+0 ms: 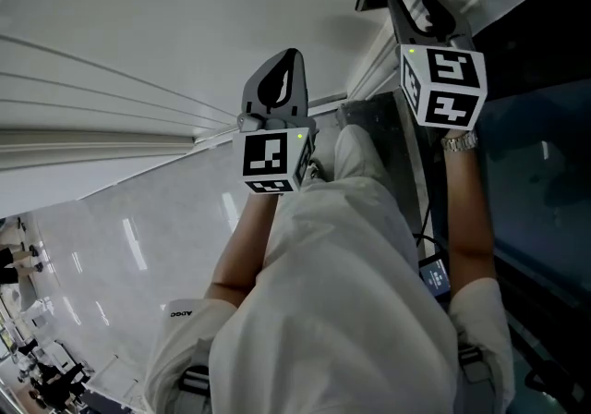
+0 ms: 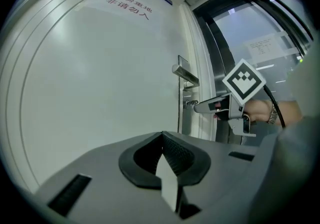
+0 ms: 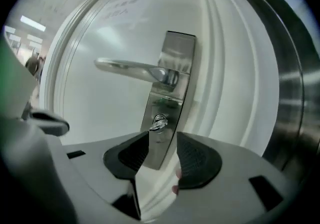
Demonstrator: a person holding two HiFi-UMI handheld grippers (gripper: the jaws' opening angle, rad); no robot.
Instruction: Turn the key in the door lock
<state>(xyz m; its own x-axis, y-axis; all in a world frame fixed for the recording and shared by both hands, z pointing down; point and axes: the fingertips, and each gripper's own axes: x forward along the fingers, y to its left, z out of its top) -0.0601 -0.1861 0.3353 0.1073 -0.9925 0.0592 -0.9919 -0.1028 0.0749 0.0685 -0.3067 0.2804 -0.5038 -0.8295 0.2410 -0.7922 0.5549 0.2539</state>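
Right tongs off the key, key sitting in the door lock.
Right tongs [image 3: 162, 138] stood wide apart, nothing pressed between the pads; the key [image 3: 159, 124] sat in the cylinder of the lock plate [image 3: 172, 93], just ahead of the tips, its bow lying tilted. The left tongs [image 2: 162, 137] were closed on nothing and held well back from the door [image 2: 100, 93]. Risks as judged: the key bow is small, so an off-centre re-grip could pinch one edge only and slip, or nudge the key askew in the cylinder. A wide jaw might scrape the plate or catch the lever handle [image 3: 130, 68] above during a wrist roll. Could not tell whether the bolt had thrown; stopping here might leave the lock half turned.
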